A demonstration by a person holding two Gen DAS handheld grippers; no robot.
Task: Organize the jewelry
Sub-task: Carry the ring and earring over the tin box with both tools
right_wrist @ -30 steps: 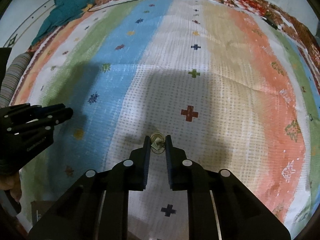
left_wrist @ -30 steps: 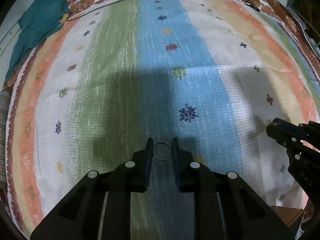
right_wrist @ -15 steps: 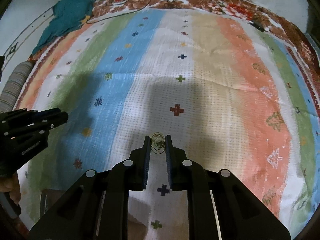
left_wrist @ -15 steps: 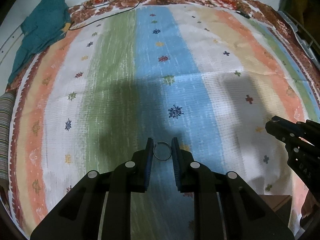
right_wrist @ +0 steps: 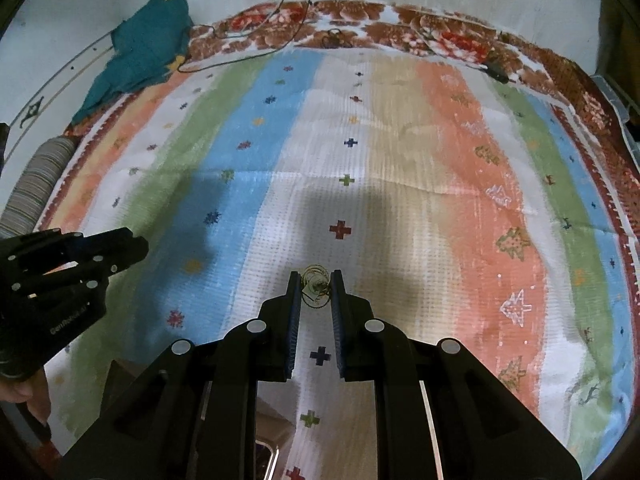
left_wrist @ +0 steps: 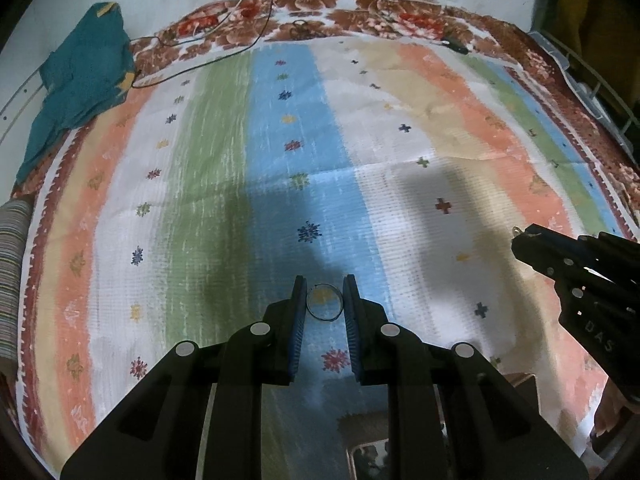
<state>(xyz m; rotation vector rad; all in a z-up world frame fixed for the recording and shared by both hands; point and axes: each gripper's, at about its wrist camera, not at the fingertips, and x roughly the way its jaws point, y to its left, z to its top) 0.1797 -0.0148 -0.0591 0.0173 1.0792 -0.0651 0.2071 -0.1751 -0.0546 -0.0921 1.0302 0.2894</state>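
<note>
holding a thin ring (left_wrist: 324,307) between its two fingers, the left gripper (left_wrist: 324,300) hangs above the blue stripe of the striped bedspread (left_wrist: 460,120), near the spread's front edge. its jaws are closed on the ring, which stands flat to the camera, its plane crossing the gap from pad to pad. the right gripper (right_wrist: 316,292) is clamped on a small tangle of gold wire jewelry (right_wrist: 316,286), loops with something pale at the centre; what kind of piece it is i cannot tell. it hangs over the white stripe, also toward the front edge.

both pieces are already off the spread and in the jaws, so what matters now is where they go. beneath each gripper, below the front edge of the spread, part of a brown box (left_wrist: 520,386) shows, with something shiny under the right one that may be a tray (right_wrist: 268,456); it is too cut off to be sure. if that is the place, it lies behind and under the fingertips, so each hand would have to draw back toward the person and tip down. the right gripper seems the nearer to the shiny edge. the ring is thin and gripped only at its rim, so it could twist out.
</note>
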